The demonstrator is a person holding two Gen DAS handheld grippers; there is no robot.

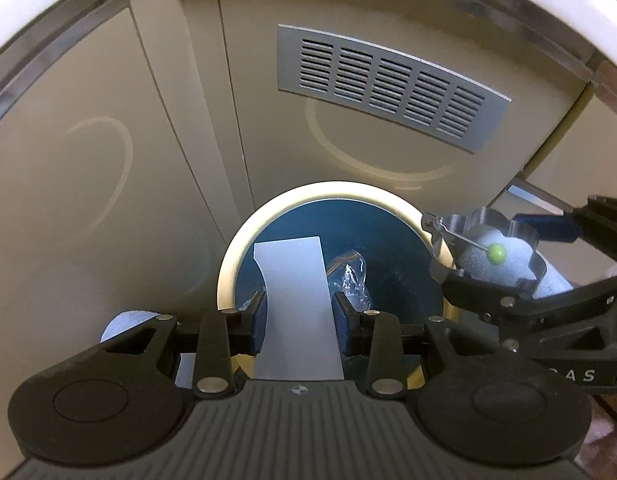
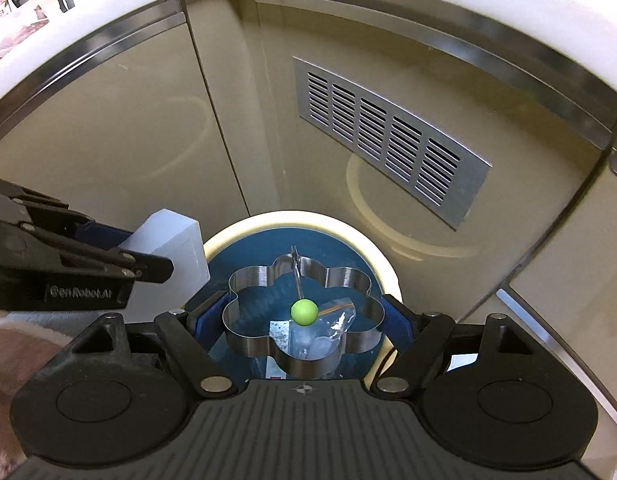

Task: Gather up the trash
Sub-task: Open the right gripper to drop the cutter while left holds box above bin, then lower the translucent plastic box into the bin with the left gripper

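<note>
My left gripper [image 1: 299,316] pinches a white plastic box [image 1: 296,312] that hides much of the bin [image 1: 232,256] below me. Only my right camera shows the box's thick side. My right gripper [image 2: 302,320], jaws spread wide, clamps a flower-shaped metal ring [image 2: 264,280] with a green knob [image 2: 304,312], over the bin holding a crumpled wrapper [image 2: 336,320]. Behind stands a cabinet with a vent grille [image 2: 388,140].

The white box [image 1: 298,308] runs down behind the left tongs' [image 1: 299,312] body, its lower end hidden. In the bin [image 2: 388,276], the crumpled wrapper [image 2: 340,322] sits partly behind the flower-shaped metal ring [image 2: 244,280]; the small scraps beneath it are too blurred to identify.
</note>
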